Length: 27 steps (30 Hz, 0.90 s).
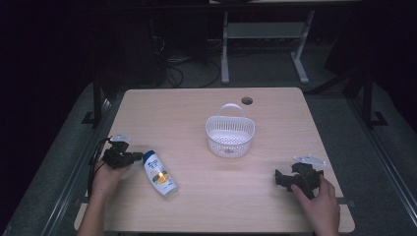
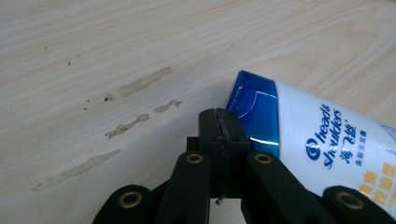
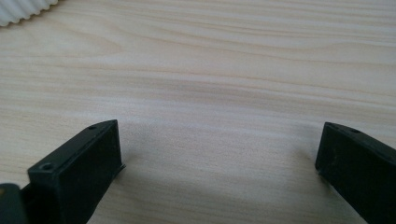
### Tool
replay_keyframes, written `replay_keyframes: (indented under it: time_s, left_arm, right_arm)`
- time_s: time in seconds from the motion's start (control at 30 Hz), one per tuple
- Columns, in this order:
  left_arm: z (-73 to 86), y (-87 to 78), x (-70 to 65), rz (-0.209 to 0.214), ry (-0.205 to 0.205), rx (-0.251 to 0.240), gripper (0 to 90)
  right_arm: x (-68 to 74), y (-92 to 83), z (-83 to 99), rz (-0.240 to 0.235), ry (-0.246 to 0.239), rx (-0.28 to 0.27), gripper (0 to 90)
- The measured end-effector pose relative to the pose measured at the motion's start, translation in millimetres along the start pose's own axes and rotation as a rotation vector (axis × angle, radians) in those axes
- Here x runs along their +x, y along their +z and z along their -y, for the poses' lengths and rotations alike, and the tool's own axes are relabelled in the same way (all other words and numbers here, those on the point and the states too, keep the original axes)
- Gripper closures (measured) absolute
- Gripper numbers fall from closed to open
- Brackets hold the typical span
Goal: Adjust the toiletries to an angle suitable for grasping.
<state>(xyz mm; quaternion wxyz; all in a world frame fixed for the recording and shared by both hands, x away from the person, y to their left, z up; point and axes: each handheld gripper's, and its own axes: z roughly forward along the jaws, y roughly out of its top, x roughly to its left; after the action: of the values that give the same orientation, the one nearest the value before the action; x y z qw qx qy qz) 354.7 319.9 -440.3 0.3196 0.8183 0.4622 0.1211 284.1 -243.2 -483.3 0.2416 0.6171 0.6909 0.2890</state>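
Lying on its side near the table's left front, the bottle has its blue cap pointing toward our left gripper and its base angled toward us. We judge the job is to get it into the basket, which stands upright mid-table, well apart from the bottle.

Our left gripper rests just beside the cap with its jaws pressed together on nothing; in the left gripper view the closed tips sit right against the cap's edge. Our right gripper rests at the right front, jaws spread wide over bare wood.

To do this well, we should spread the left jaws before moving in, since closed tips would only push the bottle away. The cap is narrow and glossy, so we would rather straddle the white body just behind it, across the short width. We should close firmly, lift level, and keep the heavy base from swinging. The right gripper is free to steady the basket if needed.
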Motion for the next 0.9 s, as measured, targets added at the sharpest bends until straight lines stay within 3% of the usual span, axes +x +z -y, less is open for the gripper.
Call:
replay_keyframes:
  time_s: [0.2,0.9]
  left_arm:
    - [-2.6,4.6,-6.5,0.019,0.013,0.003,89.9]
    - [-19.0,26.6,-43.0,0.085,0.129,0.048,89.9]
  right_arm:
    - [0.0,0.0,0.0,0.000,0.000,0.000,0.0]
    - [0.0,0.0,0.0,0.000,0.000,0.000,0.0]
